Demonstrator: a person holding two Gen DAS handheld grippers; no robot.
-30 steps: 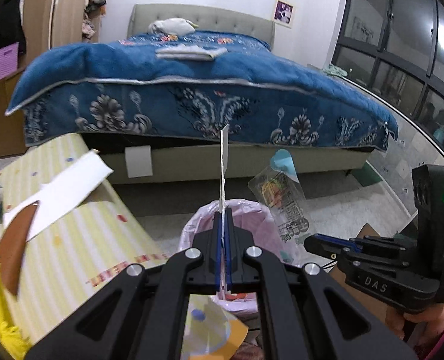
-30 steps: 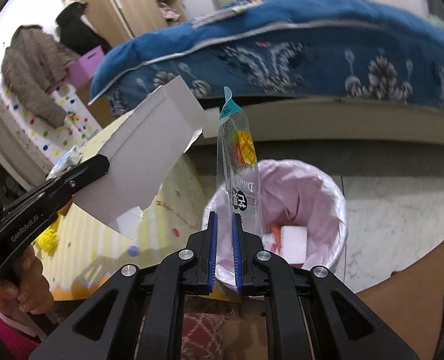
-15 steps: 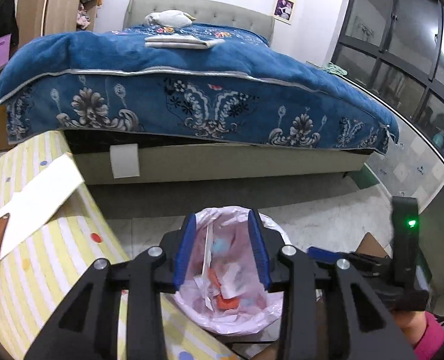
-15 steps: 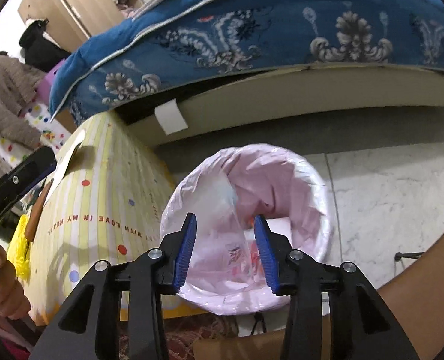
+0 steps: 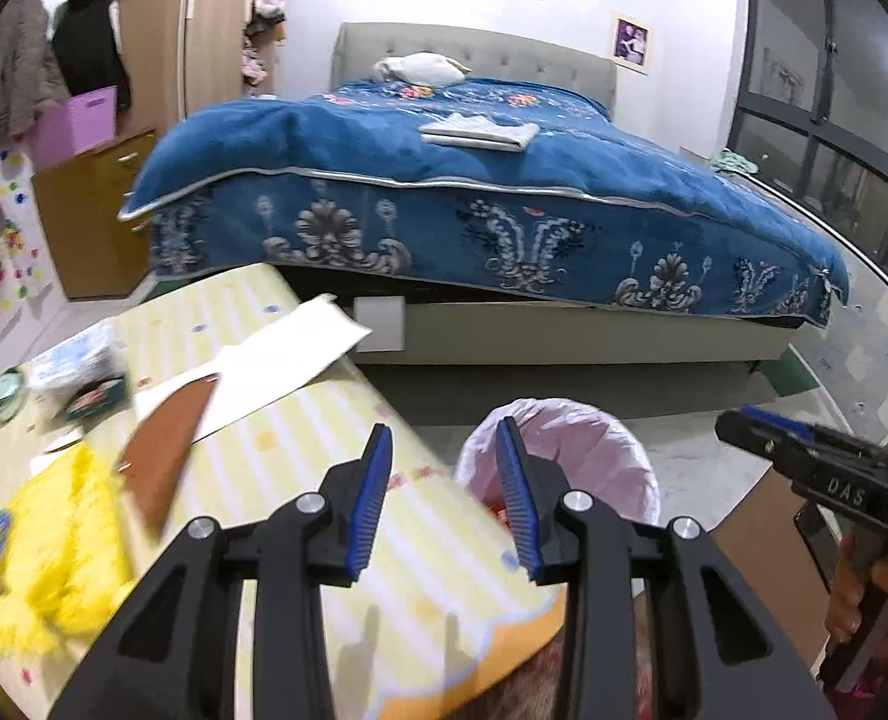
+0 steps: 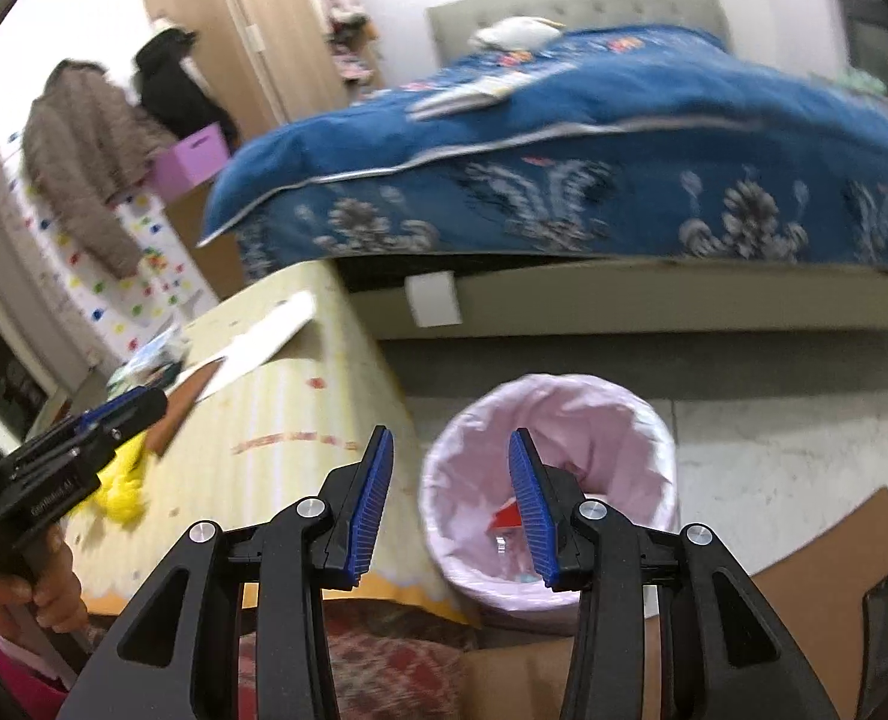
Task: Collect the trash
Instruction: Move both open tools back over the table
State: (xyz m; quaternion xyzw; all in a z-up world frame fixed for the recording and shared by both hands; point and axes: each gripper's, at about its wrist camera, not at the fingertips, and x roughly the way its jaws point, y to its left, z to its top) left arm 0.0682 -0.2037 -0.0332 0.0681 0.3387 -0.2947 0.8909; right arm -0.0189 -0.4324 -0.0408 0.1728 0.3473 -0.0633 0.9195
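With both tools standing part open and nothing between their blue pads, the trash sits down inside the bin (image 6: 549, 480), a round one with a pink liner, on the floor in front of the bed (image 5: 504, 204). The left tool (image 5: 444, 492) hangs above the near corner of the striped yellow surface (image 5: 324, 450), just left of the bin; its jaws had just been opening and are now empty. The right tool (image 6: 450, 498) hangs over the bin's left rim, jaws likewise just opened and empty; red and pale scraps (image 6: 507, 519) show at the bottom of the liner. Left of the bin, on the surface, lie a white card (image 5: 276, 360), a brown curved piece (image 5: 162, 462) overlapping it, and something fluffy and yellow (image 5: 54, 552) nearer the edge. A brown cardboard sheet (image 6: 804, 564) lies on the floor right of the bin. A hand (image 6: 30, 588) grips the left tool's handle.
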